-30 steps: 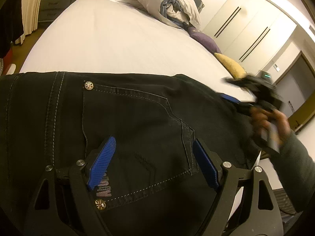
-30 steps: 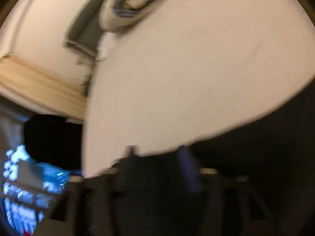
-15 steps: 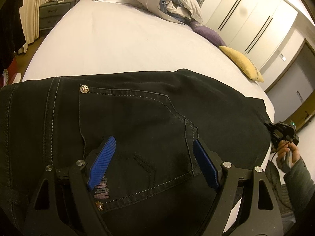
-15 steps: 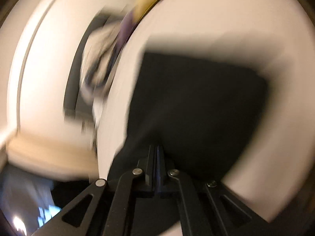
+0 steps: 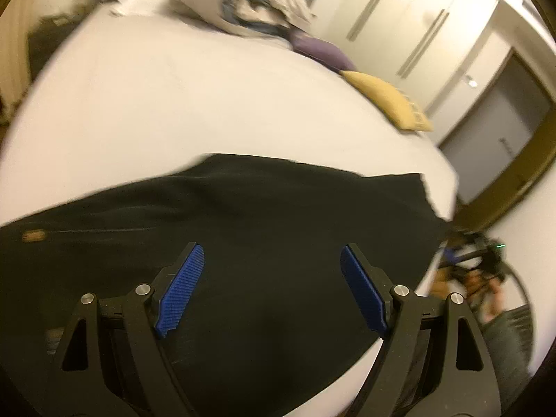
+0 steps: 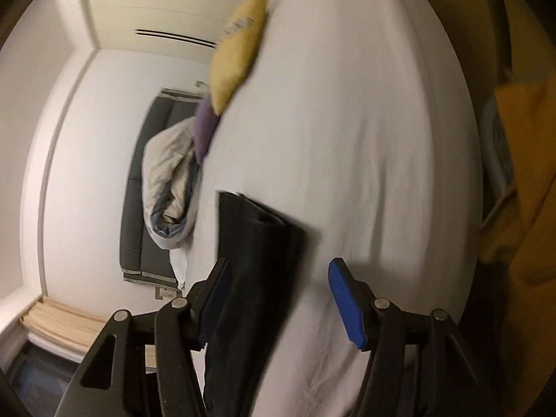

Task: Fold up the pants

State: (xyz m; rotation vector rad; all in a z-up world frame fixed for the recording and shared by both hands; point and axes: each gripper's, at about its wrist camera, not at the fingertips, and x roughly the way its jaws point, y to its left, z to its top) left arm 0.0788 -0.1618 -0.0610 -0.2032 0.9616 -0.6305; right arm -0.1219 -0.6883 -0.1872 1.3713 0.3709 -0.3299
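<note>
Black pants (image 5: 260,215) lie flat across the near part of a white bed (image 5: 180,97). My left gripper (image 5: 271,288) is open and hovers just above the pants, holding nothing. In the right wrist view the pants (image 6: 253,253) show edge-on between the blue pads. My right gripper (image 6: 278,299) is open, with the cloth against the left pad and free of the right one. The right gripper also shows in the left wrist view (image 5: 472,260) off the bed's right edge, blurred.
A rolled white duvet (image 5: 243,3), a purple cushion (image 5: 319,50) and a yellow cushion (image 5: 385,100) lie at the far side of the bed. White wardrobe doors (image 5: 410,24) stand behind. An orange garment (image 6: 521,180) fills the right wrist view's right edge.
My right gripper was shut half a second ago and is now open. My left gripper has moved right along the pants, away from the back pocket.
</note>
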